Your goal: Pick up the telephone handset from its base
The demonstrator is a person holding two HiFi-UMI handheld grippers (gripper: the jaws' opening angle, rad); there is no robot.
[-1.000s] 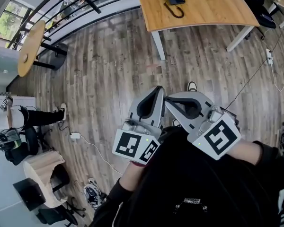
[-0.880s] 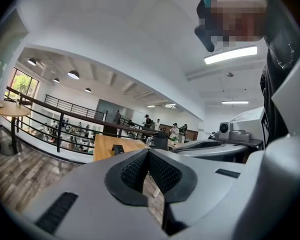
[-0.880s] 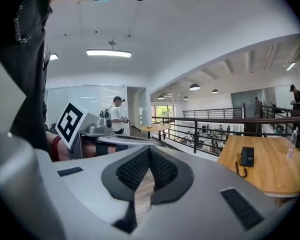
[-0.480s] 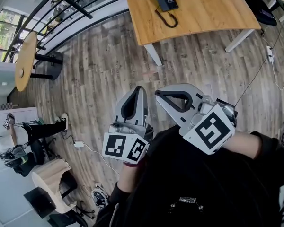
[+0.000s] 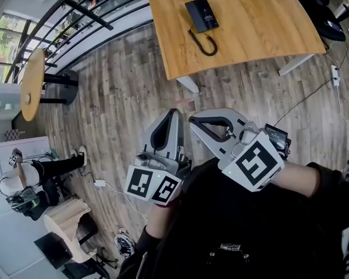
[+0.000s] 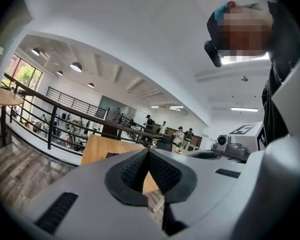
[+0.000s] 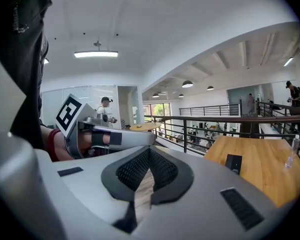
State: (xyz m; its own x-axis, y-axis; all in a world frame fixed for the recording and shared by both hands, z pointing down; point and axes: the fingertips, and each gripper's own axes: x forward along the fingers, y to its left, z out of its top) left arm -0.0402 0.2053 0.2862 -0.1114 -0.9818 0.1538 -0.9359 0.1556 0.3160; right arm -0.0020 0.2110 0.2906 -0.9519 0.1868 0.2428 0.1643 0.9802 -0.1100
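1. Nearest, left tongs (image 5: pixel 173 114) and right tongs (image 5: pixel 193 120) are both clenched, holding nothing, side by side, well apart from the tabletop (image 5: pixel 262 34).
2. Farther, the telephone (image 5: pixel 202 14) lies on this tabletop, handset (image 5: pixel 195 16) on its base.

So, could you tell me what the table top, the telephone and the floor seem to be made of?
The table top looks like light wood or veneer, matt, with faint grain lines. The telephone is probably black plastic, smooth with a slight sheen. The floor shows grey-brown planks, wood or wood-look laminate; I cannot tell which.
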